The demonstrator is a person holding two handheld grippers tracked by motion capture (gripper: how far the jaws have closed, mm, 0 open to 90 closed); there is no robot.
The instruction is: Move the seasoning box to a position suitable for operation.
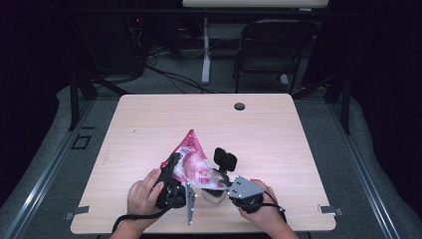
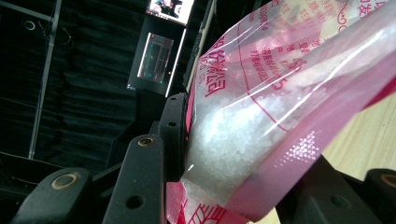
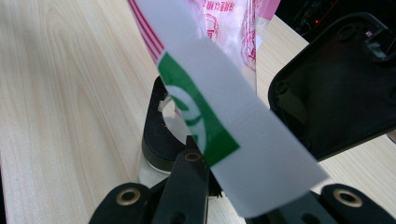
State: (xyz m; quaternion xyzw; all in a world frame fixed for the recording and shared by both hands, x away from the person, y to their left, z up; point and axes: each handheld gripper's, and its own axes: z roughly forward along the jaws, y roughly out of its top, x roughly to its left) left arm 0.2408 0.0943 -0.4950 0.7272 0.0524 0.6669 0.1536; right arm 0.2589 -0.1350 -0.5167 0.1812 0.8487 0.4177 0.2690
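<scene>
A dark room with a folding chair (image 1: pixel 271 47) and cables on the floor is lying behind the light wooden tabletop (image 1: pixel 149 124), which has a small round hole (image 1: pixel 239 106) near its far edge.

The pink and clear plastic bag (image 1: pixel 191 157) is standing up near the middle of the near edge of the tabletop, with its pointed top leaning toward the far edge. In the left gripper view the bag (image 2: pixel 280 107) is showing white grains inside and red print on its film. The left tool (image 1: pixel 171 172) is grasping this bag: its two black jaws are pressing the film from both sides, about half closed around it.

Just beside the bag, toward the right edge, a white strip with a green mark (image 3: pixel 219 126) is being held. The right tool (image 1: pixel 219 186) is clenched on this strip, with its jaws nearly together. Under the strip a black round piece with an opening (image 3: pixel 163 135) is sitting on a pale container (image 1: pixel 211 195) on the tabletop.

Both hands of the person are coming in over the near edge: the left hand (image 1: pixel 144 194) and the right hand (image 1: pixel 263 211).
</scene>
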